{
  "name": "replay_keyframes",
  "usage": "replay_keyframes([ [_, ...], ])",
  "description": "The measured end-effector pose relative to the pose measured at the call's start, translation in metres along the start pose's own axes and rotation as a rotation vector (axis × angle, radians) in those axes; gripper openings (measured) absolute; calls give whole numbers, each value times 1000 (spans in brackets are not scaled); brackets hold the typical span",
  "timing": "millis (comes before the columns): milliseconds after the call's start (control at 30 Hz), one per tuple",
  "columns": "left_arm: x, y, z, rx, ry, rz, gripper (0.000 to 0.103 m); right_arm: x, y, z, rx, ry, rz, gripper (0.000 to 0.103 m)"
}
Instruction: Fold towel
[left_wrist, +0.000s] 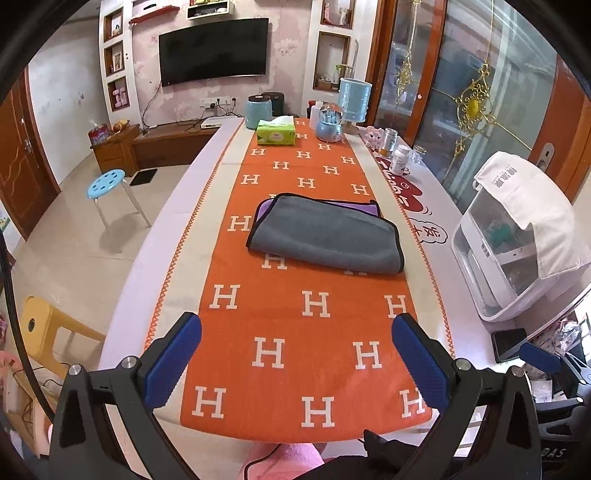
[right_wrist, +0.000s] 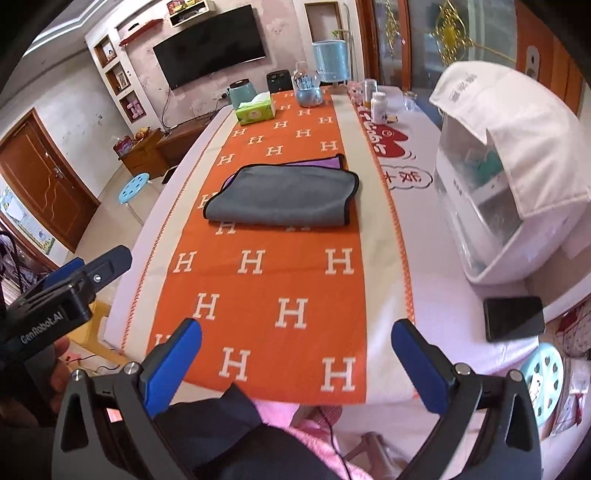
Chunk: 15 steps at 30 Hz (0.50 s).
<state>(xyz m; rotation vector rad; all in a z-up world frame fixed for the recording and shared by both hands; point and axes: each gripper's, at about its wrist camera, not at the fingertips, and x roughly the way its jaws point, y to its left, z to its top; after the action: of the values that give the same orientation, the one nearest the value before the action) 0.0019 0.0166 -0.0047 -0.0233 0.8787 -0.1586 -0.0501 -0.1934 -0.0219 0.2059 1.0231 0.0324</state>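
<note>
A grey towel (left_wrist: 325, 234) with black trim and a purple underside lies folded over on the orange H-patterned runner (left_wrist: 291, 332), mid-table. It also shows in the right wrist view (right_wrist: 282, 197). My left gripper (left_wrist: 295, 356) is open and empty, held above the near end of the runner, well short of the towel. My right gripper (right_wrist: 295, 356) is open and empty too, near the table's front edge. The left gripper's body (right_wrist: 70, 284) shows at the left in the right wrist view.
A white appliance with a cloth over it (left_wrist: 517, 236) stands on the table's right side, a black phone (right_wrist: 513, 317) beside it. A green tissue box (left_wrist: 276, 132), jars, bottles and a blue canister stand at the far end. Stools stand on the floor to the left.
</note>
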Motion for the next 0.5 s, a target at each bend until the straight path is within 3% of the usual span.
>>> replay_keyframes([
  [267, -6, -1, -12, -15, -13, 27, 102, -20, 1, -11, 30, -101, -26, 103],
  [500, -11, -3, -16, -5, -49, 80, 102, -15, 8, -14, 18, -99, -16, 103],
])
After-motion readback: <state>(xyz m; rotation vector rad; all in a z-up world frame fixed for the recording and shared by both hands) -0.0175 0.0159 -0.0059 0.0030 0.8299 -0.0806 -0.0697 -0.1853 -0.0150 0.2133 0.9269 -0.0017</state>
